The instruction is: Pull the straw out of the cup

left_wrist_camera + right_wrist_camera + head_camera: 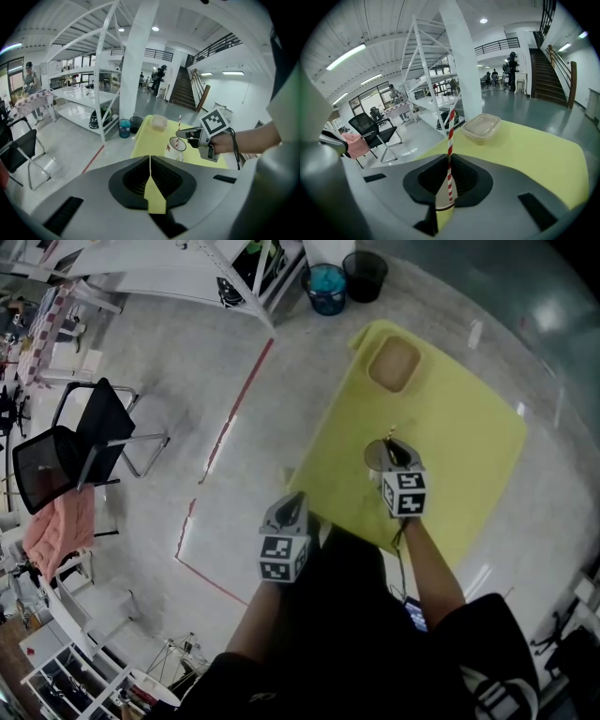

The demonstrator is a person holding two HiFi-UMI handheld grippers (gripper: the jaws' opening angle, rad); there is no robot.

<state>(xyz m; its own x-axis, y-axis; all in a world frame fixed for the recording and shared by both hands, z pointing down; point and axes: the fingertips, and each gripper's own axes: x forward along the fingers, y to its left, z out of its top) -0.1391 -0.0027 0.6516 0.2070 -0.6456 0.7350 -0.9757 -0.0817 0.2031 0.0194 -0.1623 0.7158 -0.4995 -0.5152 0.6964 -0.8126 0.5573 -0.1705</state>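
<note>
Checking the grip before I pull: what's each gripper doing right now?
Left gripper: closed, holding nothing.
Right gripper: closed on the red-and-white striped straw.

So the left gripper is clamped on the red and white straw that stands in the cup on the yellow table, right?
Not quite: the right gripper is the one clamped on the red and white straw, as the right gripper view shows. The left gripper is shut on nothing. The rest holds: the straw stands in the cup on the yellow table.
</note>
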